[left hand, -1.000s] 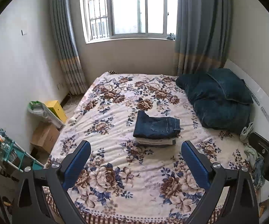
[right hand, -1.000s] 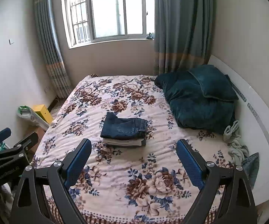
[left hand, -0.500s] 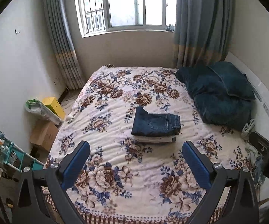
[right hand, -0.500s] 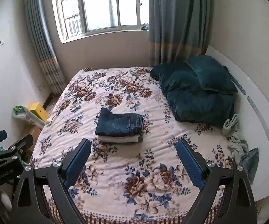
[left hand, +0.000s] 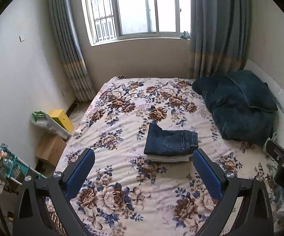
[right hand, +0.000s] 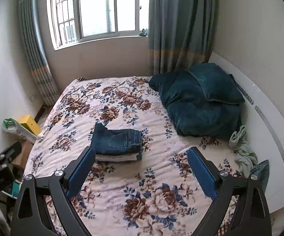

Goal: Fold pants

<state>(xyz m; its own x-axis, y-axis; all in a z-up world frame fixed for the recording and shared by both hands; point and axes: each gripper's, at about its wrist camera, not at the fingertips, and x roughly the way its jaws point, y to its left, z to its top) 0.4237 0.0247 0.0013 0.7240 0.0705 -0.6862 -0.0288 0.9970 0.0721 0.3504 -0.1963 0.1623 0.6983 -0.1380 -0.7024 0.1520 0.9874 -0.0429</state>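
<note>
Both views have been pulled back and lifted a little vs. 1 s ago, so that more of the bed is taken in and the stack sits lower in the frame; nothing on the bed has been shifted.

Folded jeans (left hand: 170,142) are seen as a neat dark-blue rectangle, back pocket up, laid on top of a paler folded garment (left hand: 169,158) near the bed's middle. In the left wrist view the stack lies at approx. 12 o'clock from the left gripper (left hand: 143,163), just past its blue pads; in the right wrist view the same jeans (right hand: 117,139) lie at approx. 11 o'clock from the right gripper (right hand: 141,163). Neither gripper is touching cloth. Both sets of jaws are spread wide, w/ nothing held.

Around the stack, the floral bedspread (left hand: 122,129) is bare. Dark teal pillows (left hand: 240,106) are heaped at 2 o'clock, well apart from the stack, and a crumpled pale-green cloth (right hand: 242,147) (poss. more laundry, not certain) lies by the headboard at 3 o'clock.

Folding step is judged done. Next move, if any, calls for another pair to be fetched; none unfolded can be made out for sure.
</note>
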